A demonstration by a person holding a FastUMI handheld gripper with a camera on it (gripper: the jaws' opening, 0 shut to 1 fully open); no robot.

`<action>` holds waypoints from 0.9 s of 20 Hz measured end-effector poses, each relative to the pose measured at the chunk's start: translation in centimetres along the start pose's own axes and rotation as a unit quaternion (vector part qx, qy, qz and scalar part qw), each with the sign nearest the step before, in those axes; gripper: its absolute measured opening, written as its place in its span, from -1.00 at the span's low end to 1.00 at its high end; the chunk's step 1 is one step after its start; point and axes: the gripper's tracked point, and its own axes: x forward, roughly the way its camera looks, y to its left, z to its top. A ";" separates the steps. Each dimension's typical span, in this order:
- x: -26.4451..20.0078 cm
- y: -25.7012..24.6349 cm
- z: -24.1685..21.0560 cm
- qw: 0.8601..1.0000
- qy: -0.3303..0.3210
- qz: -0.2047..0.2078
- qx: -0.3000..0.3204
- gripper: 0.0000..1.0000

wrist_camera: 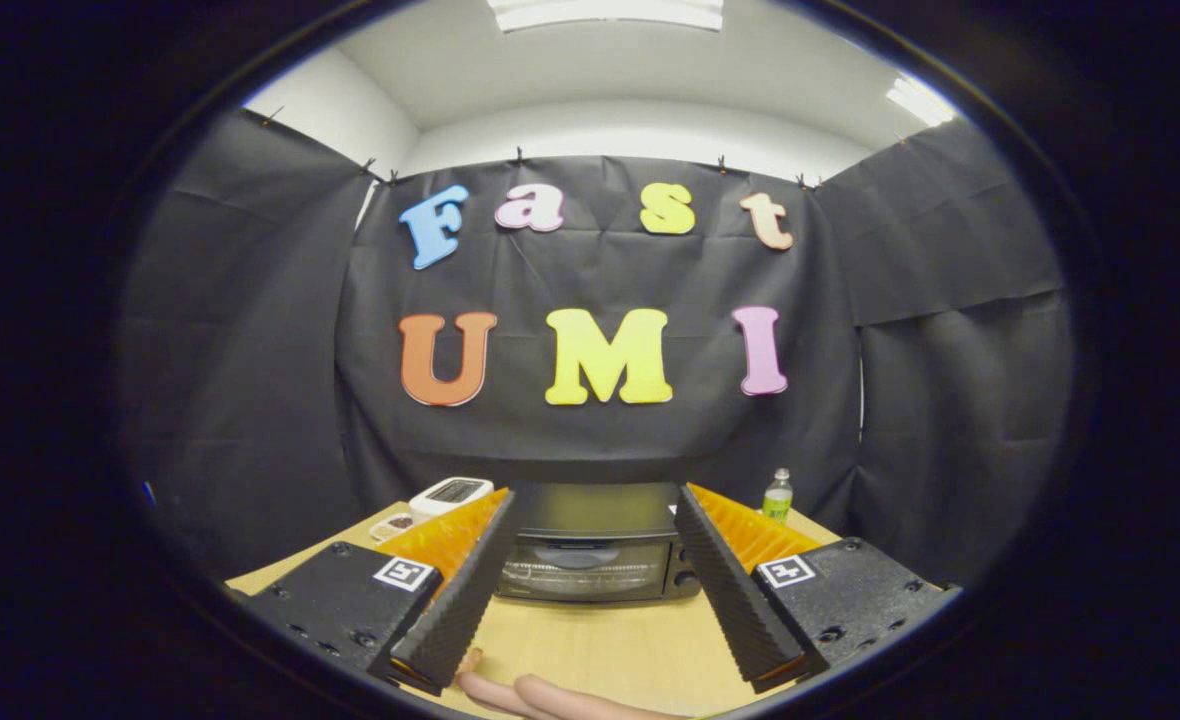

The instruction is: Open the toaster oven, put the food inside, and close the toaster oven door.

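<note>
1. Nearest: a person's fingers (540, 697) rest flat on the bench (610, 650), just below and between the two gripper fingers.
2. Hand-held gripper (595, 655): fingers spread wide, nothing between them but bare bench top. Each finger has a ribbed inner face; the mounts behind them each carry a square marker tag.
3. Bench: light wood surface, bare in the gap betw. the fingers up to the oven.
4. Toaster oven (590, 545): stands on the bench straight ahead, beyond the fingertips, framed betw. the two fingers and well apart from them. Dark body, glass door facing the camera and shut; rack wires visible thru the glass. Knobs on its right side, partly hidden by the right finger.
5. Left of the oven, past the left finger: a small white device w/ a screen (452, 493), tilted up. Just in front of it, a small dish (393, 524) holding something dark — prob. the food, too small to tell what.
6. Right of the oven, behind the right finger: a small bottle (777, 497) w/ green label, upright, near the back edge of the bench.
7. Farthest: black cloth wall, white ceiling w/ light panels above.
</note>
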 end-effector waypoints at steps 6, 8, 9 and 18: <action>7.0 -0.1 -4.5 0.999 0.032 0.001 0.002 1.00; 9.4 0.0 -6.2 0.999 0.048 0.006 0.012 1.00; 10.5 0.4 -6.9 0.998 0.055 0.013 0.018 1.00; 19.7 0.4 -14.4 0.992 0.120 0.029 0.004 1.00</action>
